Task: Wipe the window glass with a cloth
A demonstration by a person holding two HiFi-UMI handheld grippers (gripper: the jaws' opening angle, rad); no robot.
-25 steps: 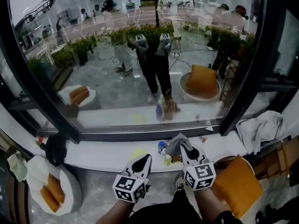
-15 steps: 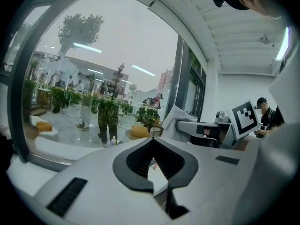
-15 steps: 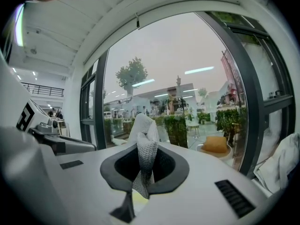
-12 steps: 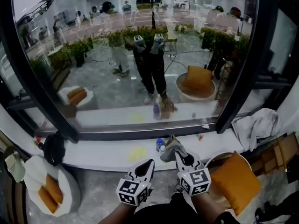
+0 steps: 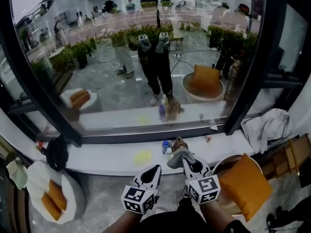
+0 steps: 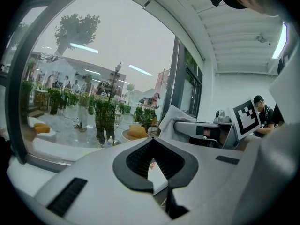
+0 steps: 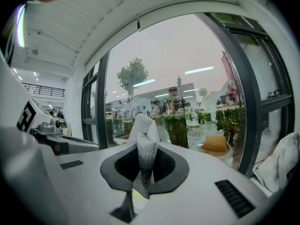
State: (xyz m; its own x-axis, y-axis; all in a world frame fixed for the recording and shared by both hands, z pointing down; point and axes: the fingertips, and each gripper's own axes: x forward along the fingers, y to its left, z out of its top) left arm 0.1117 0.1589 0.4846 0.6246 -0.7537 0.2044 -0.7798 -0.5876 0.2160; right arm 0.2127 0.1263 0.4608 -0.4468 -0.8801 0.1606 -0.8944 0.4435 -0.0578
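A large pane of window glass [image 5: 146,57] in a dark frame fills the head view and mirrors the person and both grippers. My right gripper [image 5: 188,161] is shut on a grey waffle-weave cloth [image 5: 180,156], which sticks up from its jaws [image 7: 144,144] and stands short of the glass [image 7: 178,107]. My left gripper [image 5: 153,171] is beside it, lower left, jaws shut with nothing between them [image 6: 152,165]. Both hover above the white sill [image 5: 107,159], apart from the pane.
On the sill stand a small blue-capped bottle [image 5: 165,146], a yellow cloth [image 5: 143,157] and a black object [image 5: 57,153]. A white towel [image 5: 265,125] hangs at the right. An orange cushion [image 5: 245,183] lies lower right, a round seat [image 5: 43,198] lower left.
The view has risen slightly and both grippers sit a little lower and closer to me. The right one still holds the cloth; the left stays shut.
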